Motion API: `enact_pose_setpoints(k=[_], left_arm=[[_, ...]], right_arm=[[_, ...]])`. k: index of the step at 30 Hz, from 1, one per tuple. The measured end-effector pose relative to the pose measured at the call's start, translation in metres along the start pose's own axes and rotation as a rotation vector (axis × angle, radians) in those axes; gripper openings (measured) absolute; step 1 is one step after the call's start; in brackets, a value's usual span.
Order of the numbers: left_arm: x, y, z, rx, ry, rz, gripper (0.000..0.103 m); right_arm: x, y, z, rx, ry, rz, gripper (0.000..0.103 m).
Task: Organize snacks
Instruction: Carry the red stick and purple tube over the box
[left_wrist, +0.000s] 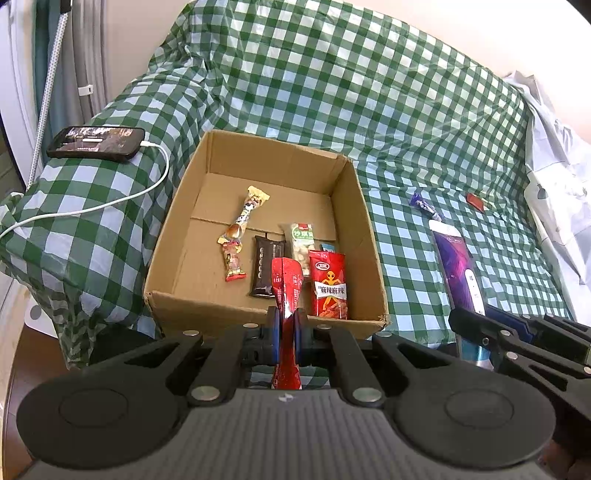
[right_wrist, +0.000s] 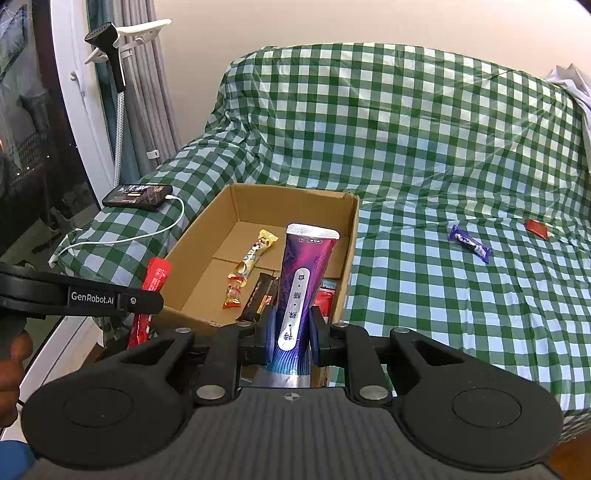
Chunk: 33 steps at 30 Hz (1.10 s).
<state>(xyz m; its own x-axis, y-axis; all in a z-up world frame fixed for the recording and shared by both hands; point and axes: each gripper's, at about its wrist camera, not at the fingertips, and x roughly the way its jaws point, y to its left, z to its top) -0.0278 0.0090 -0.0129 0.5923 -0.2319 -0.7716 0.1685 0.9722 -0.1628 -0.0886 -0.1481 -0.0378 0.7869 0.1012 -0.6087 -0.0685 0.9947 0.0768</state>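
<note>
An open cardboard box (left_wrist: 364, 225) (right_wrist: 349, 236) sits on the checked cloth and holds several snacks, among them a red alien packet (left_wrist: 329, 284), a dark bar (left_wrist: 266, 271) and a yellow candy stick (left_wrist: 245, 214). My left gripper (left_wrist: 287, 326) is shut on a thin red sachet (left_wrist: 288, 284) at the box's near wall; that sachet (right_wrist: 155, 284) also shows at the left of the right wrist view. My right gripper (right_wrist: 293, 332) is shut on a tall purple pouch (right_wrist: 304, 273) (left_wrist: 456, 266), held upright near the box's front right corner.
A small purple snack bar (right_wrist: 469, 243) (left_wrist: 424, 206) and a red square packet (right_wrist: 537, 227) (left_wrist: 475, 202) lie on the cloth right of the box. A phone (left_wrist: 96, 142) (right_wrist: 138, 195) with a white cable rests on the left. Curtains and a window stand at far left.
</note>
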Motion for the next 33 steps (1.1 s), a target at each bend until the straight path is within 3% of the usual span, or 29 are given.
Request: enact_pose_setpoints(k=[25, 33], left_arm=[[0.040, 0.005, 0.008, -0.009, 0.086, 0.018, 0.008], [0.065, 0.009, 0.031, -0.036, 0.107, 0.015, 0.008]], right_arm=[[0.034, -0.014, 0.002, 0.032, 0.111, 0.012, 0.020], [0.058, -0.022, 0.009, 0.043, 0.155, 0.014, 0.019]])
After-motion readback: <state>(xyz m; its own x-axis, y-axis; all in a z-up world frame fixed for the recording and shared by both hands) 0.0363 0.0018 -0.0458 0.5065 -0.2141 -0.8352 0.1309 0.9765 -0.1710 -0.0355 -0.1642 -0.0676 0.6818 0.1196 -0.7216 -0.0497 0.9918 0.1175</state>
